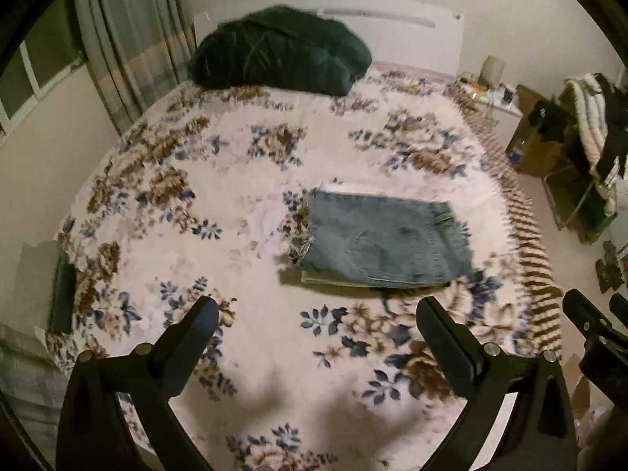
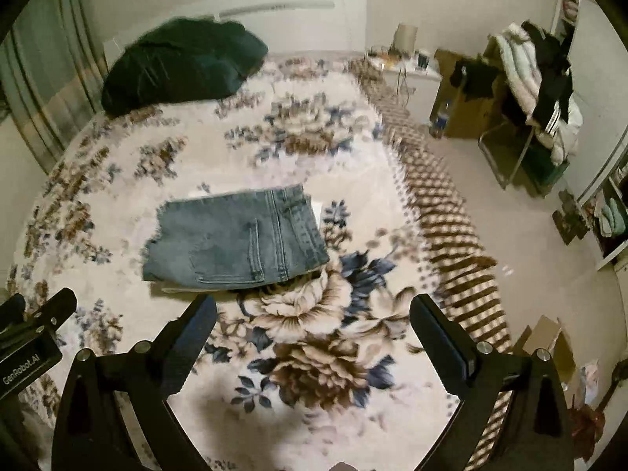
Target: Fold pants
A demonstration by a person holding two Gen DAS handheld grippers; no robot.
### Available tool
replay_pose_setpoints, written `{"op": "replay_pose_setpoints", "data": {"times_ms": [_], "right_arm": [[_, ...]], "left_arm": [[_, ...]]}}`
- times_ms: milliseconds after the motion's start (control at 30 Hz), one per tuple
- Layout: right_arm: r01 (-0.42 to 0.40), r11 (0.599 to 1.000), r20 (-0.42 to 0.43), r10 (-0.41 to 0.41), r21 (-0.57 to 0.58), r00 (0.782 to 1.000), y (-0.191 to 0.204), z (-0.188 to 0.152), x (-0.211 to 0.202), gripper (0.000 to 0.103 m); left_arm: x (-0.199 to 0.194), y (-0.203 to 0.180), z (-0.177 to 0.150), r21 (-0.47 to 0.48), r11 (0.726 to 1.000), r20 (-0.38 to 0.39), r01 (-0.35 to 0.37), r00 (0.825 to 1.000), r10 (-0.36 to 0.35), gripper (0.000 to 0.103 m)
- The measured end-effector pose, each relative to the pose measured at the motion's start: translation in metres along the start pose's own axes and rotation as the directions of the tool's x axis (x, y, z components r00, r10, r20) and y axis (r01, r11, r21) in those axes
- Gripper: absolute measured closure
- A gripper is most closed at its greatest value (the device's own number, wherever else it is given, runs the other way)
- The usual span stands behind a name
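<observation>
The blue denim pants (image 1: 382,241) lie folded into a compact rectangle on the floral bedspread (image 1: 219,180); they also show in the right wrist view (image 2: 235,241). My left gripper (image 1: 318,318) is open and empty, held above the bed short of the pants' near edge. My right gripper (image 2: 314,316) is open and empty, held above the bed just right of and short of the pants. The right gripper's fingers (image 1: 588,318) show at the right edge of the left view, and the left gripper's body (image 2: 35,325) at the left edge of the right view.
A dark green bundle (image 1: 280,51) lies at the head of the bed by the white headboard (image 1: 396,23). Curtains (image 1: 129,39) hang on the left. A nightstand (image 2: 408,70), cardboard boxes (image 2: 467,98) and a clothes-laden chair (image 2: 537,94) stand to the right.
</observation>
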State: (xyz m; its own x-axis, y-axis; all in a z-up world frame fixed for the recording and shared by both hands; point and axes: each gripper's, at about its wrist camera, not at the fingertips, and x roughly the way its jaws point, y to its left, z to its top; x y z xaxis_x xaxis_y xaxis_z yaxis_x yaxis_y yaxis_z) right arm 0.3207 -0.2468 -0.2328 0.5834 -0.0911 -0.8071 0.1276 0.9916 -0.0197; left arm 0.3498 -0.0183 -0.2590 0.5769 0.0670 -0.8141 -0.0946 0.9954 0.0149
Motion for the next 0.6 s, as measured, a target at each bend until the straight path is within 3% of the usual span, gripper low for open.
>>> {"op": "replay_pose_setpoints", "data": {"times_ms": [333, 600], "right_arm": [[-0.031, 0.999, 0.191, 0.036, -0.025, 0.981, -0.029, -0.024, -0.206, 0.002], [-0.049, 0.998, 0.265, 0.06, -0.049, 0.963, -0.042, -0.06, -0.333, 0.002]], "left_arm": [[-0.174, -0.008, -0.025, 0.027, 0.999, 0.15, 0.043, 0.988, -0.047, 0.0], [-0.25, 0.002, -0.05, 0.005, 0.999, 0.196, 0.046, 0.98, -0.046, 0.0]]}}
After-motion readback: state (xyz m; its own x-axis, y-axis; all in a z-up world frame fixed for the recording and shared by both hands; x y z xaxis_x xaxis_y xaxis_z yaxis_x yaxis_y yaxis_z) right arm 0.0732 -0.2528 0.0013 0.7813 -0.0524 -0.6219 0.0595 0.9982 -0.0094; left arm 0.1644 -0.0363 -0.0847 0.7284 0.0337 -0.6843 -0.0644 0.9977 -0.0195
